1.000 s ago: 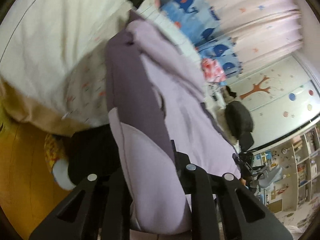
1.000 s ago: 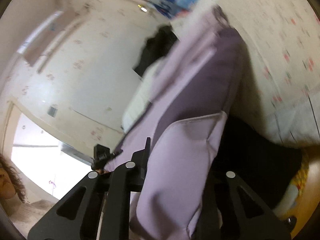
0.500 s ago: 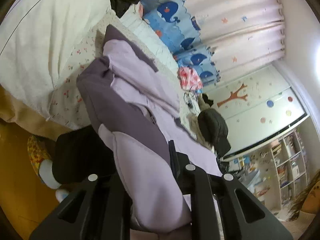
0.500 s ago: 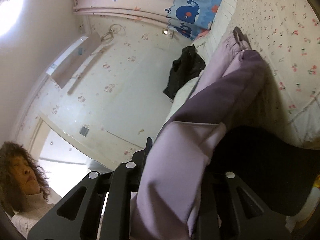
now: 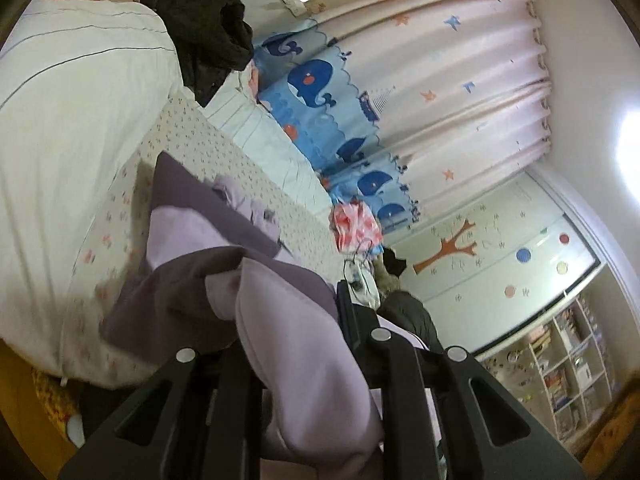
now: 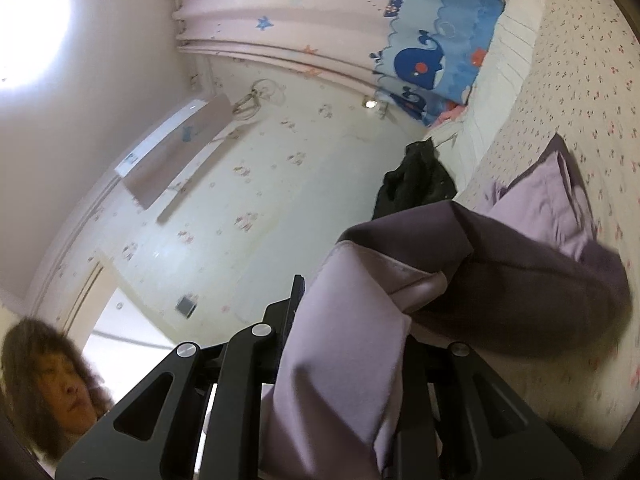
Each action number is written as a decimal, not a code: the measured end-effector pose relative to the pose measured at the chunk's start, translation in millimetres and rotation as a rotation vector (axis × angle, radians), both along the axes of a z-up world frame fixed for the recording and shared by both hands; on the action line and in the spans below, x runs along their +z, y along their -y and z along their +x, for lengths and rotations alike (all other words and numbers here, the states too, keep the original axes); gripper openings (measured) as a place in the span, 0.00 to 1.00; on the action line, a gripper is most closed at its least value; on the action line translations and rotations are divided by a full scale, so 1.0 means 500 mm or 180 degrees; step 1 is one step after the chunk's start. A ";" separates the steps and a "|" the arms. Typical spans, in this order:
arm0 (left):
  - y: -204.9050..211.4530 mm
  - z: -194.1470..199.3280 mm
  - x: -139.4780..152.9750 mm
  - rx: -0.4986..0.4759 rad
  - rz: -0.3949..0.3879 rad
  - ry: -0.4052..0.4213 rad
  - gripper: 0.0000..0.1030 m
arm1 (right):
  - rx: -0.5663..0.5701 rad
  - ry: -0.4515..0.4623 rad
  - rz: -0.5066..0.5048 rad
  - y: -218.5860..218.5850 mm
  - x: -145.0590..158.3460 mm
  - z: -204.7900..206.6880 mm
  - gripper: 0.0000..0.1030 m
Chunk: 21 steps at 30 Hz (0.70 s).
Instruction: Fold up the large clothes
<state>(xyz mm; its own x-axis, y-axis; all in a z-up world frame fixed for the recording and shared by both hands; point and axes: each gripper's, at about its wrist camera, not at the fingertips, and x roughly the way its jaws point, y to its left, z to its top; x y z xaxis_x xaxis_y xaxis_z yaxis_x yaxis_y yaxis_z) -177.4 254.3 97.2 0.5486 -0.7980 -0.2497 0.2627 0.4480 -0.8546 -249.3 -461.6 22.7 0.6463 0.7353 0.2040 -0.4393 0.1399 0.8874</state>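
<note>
Your left hand-held gripper [image 5: 304, 364] is pinched onto the lilac garment [image 5: 304, 344]: a thick fold of pale lilac cloth fills the gap between its two black fingers [image 5: 404, 396] and spills back toward the camera. Ahead of those fingers the garment runs out over the bed [image 5: 224, 148], where a dark purple panel and more lilac folds lie on the flowered sheet. To the left of the gripper sits a big white quilt [image 5: 80, 128], and beyond it, at the far end of the bed, a black piece of clothing [image 5: 208, 32] is heaped. Farther ahead and to the right hangs a curtain [image 5: 440, 100] with blue whales, and lower right stands a shelf unit [image 5: 568, 376].

Your right hand-held gripper [image 6: 348, 364] is likewise clamped on the same lilac garment [image 6: 344, 360]; the cloth rises between its fingers [image 6: 248, 372], then bends off to the right into a dark purple bulge that hangs just beside the right finger. Past that bulge the rest of the garment lies on the flowered sheet ahead and to the right. Straight ahead of this gripper you see the wall with a wall-mounted air conditioner [image 6: 176, 152], and the black clothing [image 6: 416, 184] at the bed's edge. A person [image 6: 48, 392] shows at the lower left, behind and beside the gripper.
</note>
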 end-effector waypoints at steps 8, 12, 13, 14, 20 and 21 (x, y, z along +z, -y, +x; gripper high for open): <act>0.026 0.219 -0.068 0.0289 -0.0060 -0.0374 0.16 | -0.0215 -0.0597 -0.0192 -0.002 -0.027 0.253 0.17; 0.049 0.327 -0.159 0.0516 -0.0005 -0.0770 0.16 | -0.0364 -0.1158 -0.0360 -0.007 -0.114 0.367 0.19; 0.054 0.348 -0.181 0.0556 0.0009 -0.0866 0.16 | -0.0391 -0.1319 -0.0397 -0.010 -0.143 0.392 0.19; 0.064 0.372 -0.213 0.0608 0.0089 -0.0977 0.16 | -0.0402 -0.1476 -0.0402 -0.012 -0.174 0.414 0.19; 0.086 0.412 -0.299 0.0715 0.0176 -0.1228 0.18 | -0.0338 -0.1685 -0.0158 -0.016 -0.250 0.467 0.32; 0.087 0.414 -0.293 0.0694 0.0179 -0.1247 0.18 | -0.0311 -0.1642 -0.0112 -0.017 -0.239 0.469 0.46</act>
<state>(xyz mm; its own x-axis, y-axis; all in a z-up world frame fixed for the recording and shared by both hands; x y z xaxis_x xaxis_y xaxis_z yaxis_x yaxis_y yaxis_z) 29.5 211.1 -49.2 0.5579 -0.6534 -0.5117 -0.1815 0.5056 -0.8435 -14.9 -453.2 -96.6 0.7221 0.6673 -0.1825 0.0699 0.1920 0.9789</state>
